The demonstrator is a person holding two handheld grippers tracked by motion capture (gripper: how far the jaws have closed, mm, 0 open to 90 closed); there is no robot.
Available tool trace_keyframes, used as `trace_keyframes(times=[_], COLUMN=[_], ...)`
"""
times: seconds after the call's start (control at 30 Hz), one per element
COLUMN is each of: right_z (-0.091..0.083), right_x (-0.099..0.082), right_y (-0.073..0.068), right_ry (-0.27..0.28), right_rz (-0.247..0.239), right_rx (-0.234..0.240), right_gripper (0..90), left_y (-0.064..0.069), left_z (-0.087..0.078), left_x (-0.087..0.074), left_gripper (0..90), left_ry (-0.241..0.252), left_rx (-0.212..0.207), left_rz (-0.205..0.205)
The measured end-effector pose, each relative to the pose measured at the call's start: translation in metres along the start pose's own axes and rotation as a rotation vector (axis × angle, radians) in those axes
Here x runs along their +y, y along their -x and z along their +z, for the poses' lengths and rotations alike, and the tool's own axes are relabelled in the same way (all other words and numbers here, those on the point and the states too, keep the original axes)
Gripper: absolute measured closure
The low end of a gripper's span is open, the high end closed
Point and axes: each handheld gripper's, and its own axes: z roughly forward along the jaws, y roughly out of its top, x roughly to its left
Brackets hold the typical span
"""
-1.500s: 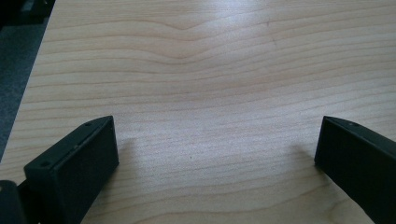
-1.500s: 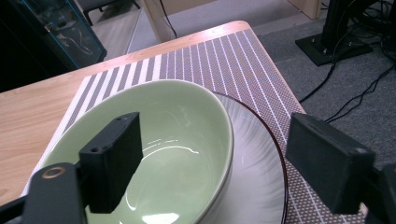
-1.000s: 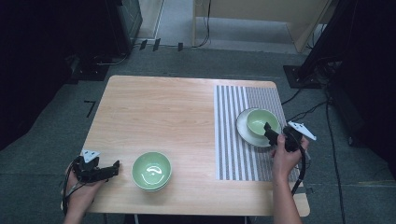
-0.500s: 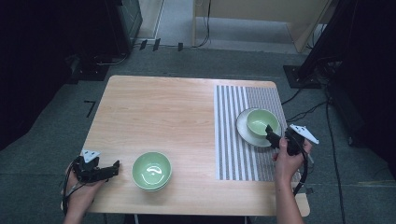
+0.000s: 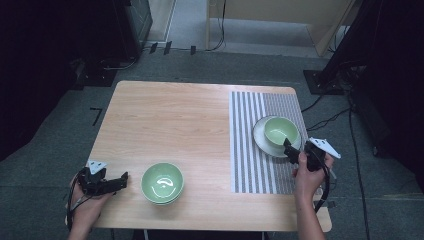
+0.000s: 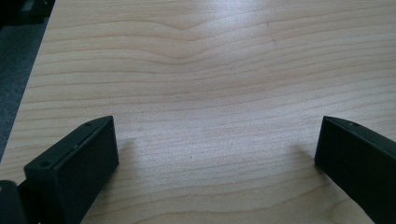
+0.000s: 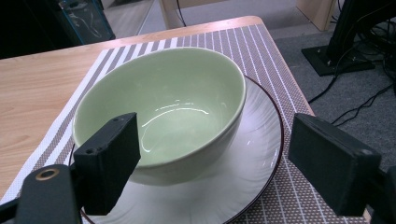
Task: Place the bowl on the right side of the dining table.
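At a wooden table [image 5: 175,115], a person works two handheld tongs. The right gripper [image 5: 291,150] sits at the near-right rim of a white plate [image 5: 262,141], jaws spread wide w/ nothing between the pads. In the right gripper view [image 7: 212,163], the pale green bowl [image 7: 163,109] stands upright on the white plate [image 7: 252,163] just ahead of the jaws; left jaw is close against the bowl's near wall, whether touching cannot be told, and right jaw hangs apart over the plate's rim, at the plate's right side. Plate has a thin dark edge and rests on a striped placemat [image 5: 250,150] that runs under and beyond the tongs. In the high view the same bowl [image 5: 281,130] is right in front of the jaw tips.

The left gripper [image 5: 120,181] lies low over the table's near-left edge, held in the left hand [image 5: 85,200], pointing toward a second green bowl [image 5: 162,182] just beyond its tips, not touching. The left gripper view [image 6: 215,158] shows its jaws wide open, approx. flat over bare wood grain, nothing gripped.

Dark floor [image 5: 50,150] & cables [image 5: 325,120] lie beyond the table, to the right gripper's far side.
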Motion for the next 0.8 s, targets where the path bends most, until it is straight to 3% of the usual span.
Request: trace_keyframes(times=[0.8], right_z=[-0.014], right_x=[-0.010], right_y=[0.006], right_ry=[-0.011], right_rz=[-0.023], right_rx=[-0.002], right_gripper=[16.7], left_y=[0.000], left_z=[0.000], left_x=[0.000], left_gripper=[0.0], left_ry=[0.000], left_rx=[0.000], left_rz=[0.000])
